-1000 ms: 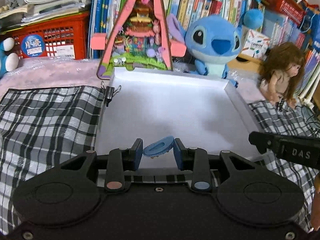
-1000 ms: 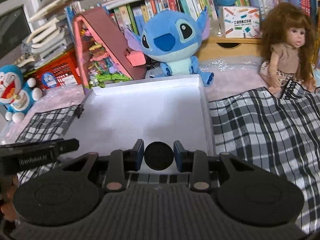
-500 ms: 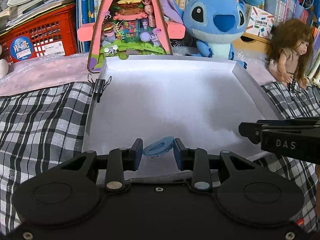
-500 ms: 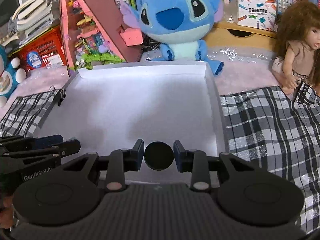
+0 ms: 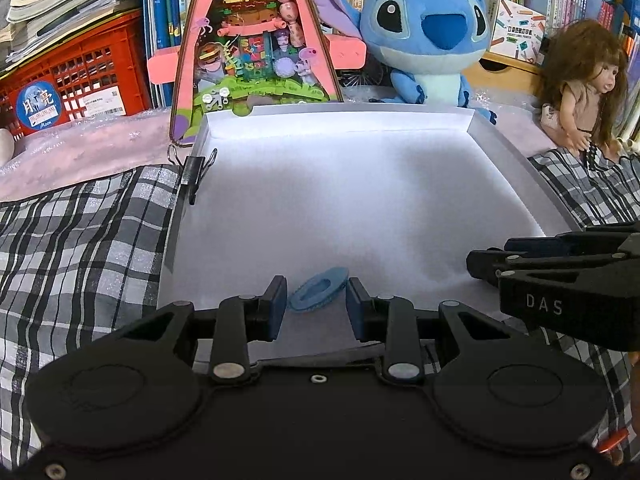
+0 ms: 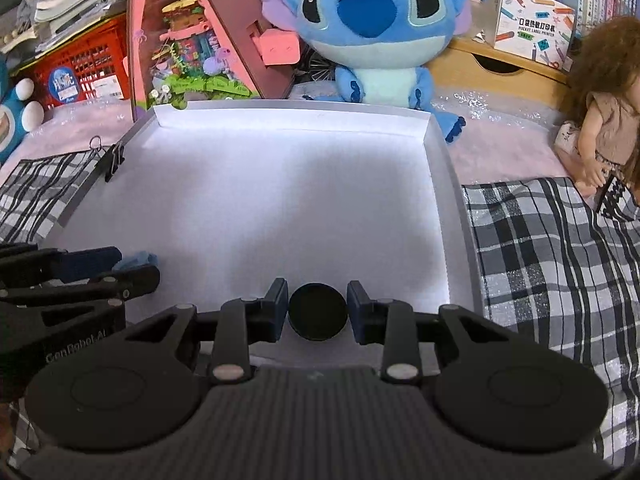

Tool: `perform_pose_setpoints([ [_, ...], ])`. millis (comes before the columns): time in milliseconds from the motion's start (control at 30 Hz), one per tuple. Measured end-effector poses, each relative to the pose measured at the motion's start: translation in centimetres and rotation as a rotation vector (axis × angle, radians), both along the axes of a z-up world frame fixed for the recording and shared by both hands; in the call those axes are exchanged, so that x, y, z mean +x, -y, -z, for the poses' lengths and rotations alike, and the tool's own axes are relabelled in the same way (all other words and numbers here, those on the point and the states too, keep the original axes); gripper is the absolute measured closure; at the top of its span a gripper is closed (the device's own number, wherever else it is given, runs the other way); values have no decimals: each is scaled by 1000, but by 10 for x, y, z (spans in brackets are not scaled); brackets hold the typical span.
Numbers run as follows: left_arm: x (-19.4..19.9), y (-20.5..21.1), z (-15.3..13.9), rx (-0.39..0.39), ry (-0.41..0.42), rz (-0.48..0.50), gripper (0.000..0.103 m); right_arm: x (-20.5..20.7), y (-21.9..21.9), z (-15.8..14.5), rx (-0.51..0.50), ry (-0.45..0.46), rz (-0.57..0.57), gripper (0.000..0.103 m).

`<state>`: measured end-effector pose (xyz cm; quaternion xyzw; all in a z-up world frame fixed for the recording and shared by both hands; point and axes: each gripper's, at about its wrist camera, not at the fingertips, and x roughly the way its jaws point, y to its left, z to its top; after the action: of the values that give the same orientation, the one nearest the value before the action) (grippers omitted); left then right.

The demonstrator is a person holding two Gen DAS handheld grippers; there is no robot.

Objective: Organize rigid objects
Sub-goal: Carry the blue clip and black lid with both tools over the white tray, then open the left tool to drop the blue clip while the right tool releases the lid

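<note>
A shallow white tray (image 5: 400, 120) (image 6: 440, 152) lies on a plaid cloth. My left gripper (image 5: 316, 306) is shut on a small blue oval plastic piece (image 5: 318, 289), held tilted just above the tray's near left part. The piece also shows in the right wrist view (image 6: 138, 259) at the left gripper's fingertips. My right gripper (image 6: 318, 310) is shut on a black round disc (image 6: 318, 311) above the tray's near edge. The right gripper's fingers (image 5: 520, 264) reach in from the right in the left wrist view.
A black binder clip (image 5: 194, 174) grips the tray's left wall. Behind the tray stand a pink triangular toy house (image 5: 256, 40), a blue Stitch plush (image 5: 428, 36) and a doll (image 5: 580, 88). A red crate (image 5: 76, 80) and books fill the back. Plaid cloth (image 6: 552, 248) flanks the tray.
Both grippers have moved forward over the tray, each still holding its object. The tray and the toys behind it look nearer and larger.
</note>
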<state>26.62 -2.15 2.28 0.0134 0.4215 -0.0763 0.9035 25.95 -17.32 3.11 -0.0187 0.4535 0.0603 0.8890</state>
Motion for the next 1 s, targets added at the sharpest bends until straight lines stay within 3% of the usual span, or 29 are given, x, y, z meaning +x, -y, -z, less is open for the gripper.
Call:
perform_pose_setpoints([
  [200,0,0,1,12,10,0,71,0,2,1,12,0,3,66],
  [300,1,-1,2,27,14,-20,54,0,3,0,21,4,8,64],
  [400,2,-4,2,28,14,-33,52,-1,7,-1,44,14,16,59],
  [467,1,-6,1,25,12,-37,48,-2,10,-2,52,22,23,49],
  [733,-18,-11,-15,20,74,-35,22,-14,18,-17,88,87,28,29],
  [867,-32,-13,-24,20,105,-21,18,-24,22,-27,97,124,25,19],
  [1000,-47,-17,-31,7,123,-25,17,-36,27,-36,117,153,26,15],
])
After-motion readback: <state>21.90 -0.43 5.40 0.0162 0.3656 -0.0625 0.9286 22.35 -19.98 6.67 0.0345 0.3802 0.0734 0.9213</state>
